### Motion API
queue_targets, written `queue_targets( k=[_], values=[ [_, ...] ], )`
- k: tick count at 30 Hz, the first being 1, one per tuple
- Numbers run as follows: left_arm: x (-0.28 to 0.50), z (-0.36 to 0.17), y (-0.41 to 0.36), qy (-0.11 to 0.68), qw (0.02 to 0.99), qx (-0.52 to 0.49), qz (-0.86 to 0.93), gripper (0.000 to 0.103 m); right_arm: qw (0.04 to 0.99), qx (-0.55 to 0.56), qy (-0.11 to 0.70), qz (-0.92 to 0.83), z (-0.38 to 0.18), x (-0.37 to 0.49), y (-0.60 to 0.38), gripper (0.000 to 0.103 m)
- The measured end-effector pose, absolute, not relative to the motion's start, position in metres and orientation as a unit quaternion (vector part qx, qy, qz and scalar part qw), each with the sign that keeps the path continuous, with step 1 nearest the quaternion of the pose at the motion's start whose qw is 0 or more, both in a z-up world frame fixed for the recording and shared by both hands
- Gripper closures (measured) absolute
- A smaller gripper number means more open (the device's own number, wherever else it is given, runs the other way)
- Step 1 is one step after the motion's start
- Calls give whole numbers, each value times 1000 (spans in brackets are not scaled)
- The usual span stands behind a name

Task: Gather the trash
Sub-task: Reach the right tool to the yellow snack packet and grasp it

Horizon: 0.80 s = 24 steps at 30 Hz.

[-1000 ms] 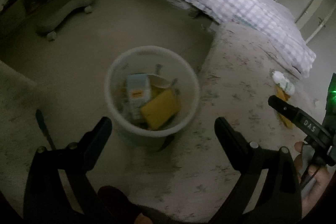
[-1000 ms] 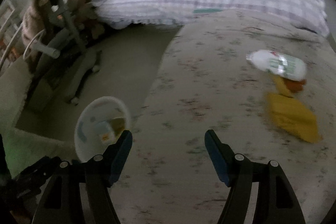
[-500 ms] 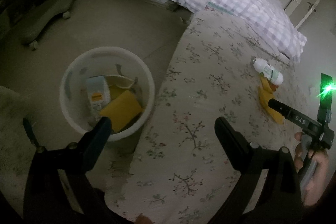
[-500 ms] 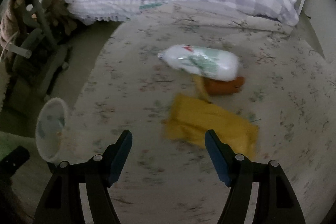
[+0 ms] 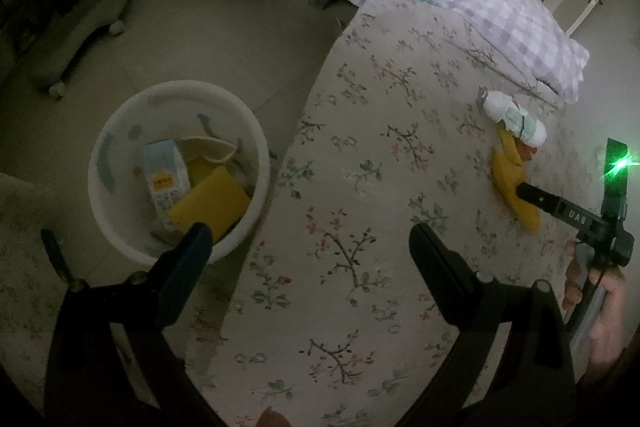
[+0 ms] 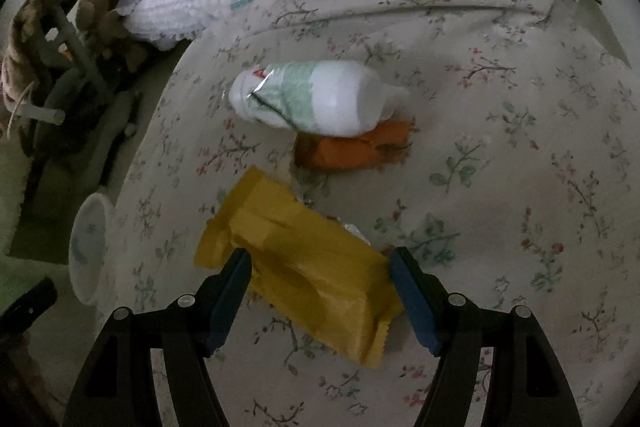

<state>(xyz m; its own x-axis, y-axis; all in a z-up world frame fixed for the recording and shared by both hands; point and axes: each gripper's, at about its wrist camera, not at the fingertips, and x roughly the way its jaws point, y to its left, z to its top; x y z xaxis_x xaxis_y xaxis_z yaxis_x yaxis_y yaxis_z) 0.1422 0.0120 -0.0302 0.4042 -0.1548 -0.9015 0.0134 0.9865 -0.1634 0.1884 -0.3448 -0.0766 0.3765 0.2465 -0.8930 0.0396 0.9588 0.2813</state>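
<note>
On the bed (image 6: 500, 187), you have the wrapper (image 6: 304, 267) lying nearest, between the spread fingers of the right gripper (image 6: 320, 267). Beyond it lies the crumpled packet (image 6: 352, 147), with the bottle (image 6: 312, 95) on its side just behind, touching. The bin (image 5: 176, 167) stands on the floor (image 5: 208, 39), left of the bed, with a carton (image 5: 164, 179) inside

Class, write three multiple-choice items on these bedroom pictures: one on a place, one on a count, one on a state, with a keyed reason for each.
1. Where does the white bin stand?
A. on the bed
B. on the floor beside the bed
C. under the pillow

2. How many trash items lie on the bedspread?
A. three
B. one
C. five

3. How do the right gripper jaws stand?
A. shut tight
B. open around the yellow wrapper
C. shut on the bottle

Key: B, floor shows around it; A, white bottle, orange wrapper, yellow wrapper; B, gaps at both jaws.
</note>
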Motion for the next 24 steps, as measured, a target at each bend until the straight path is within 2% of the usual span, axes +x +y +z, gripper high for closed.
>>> queue_targets(
  k=[5, 8, 12, 18, 24],
  values=[
    [141, -31, 3, 545, 835, -58, -57, 5, 816, 55, 570, 79, -79, 180, -317, 31],
    [139, -31, -1, 545, 834, -55, -61, 5, 817, -17, 573, 65, -80, 172, -297, 43],
    [136, -29, -6, 544, 835, -53, -67, 5, 819, -6, 570, 66, -71, 167, -296, 66],
    [132, -24, -10, 536, 839, -47, -76, 5, 835, 61, 539, 97, -37, 149, -311, 73],
    [132, -24, -15, 536, 840, -43, -77, 5, 857, 118, 486, 120, 5, 127, -329, 74]
  ],
)
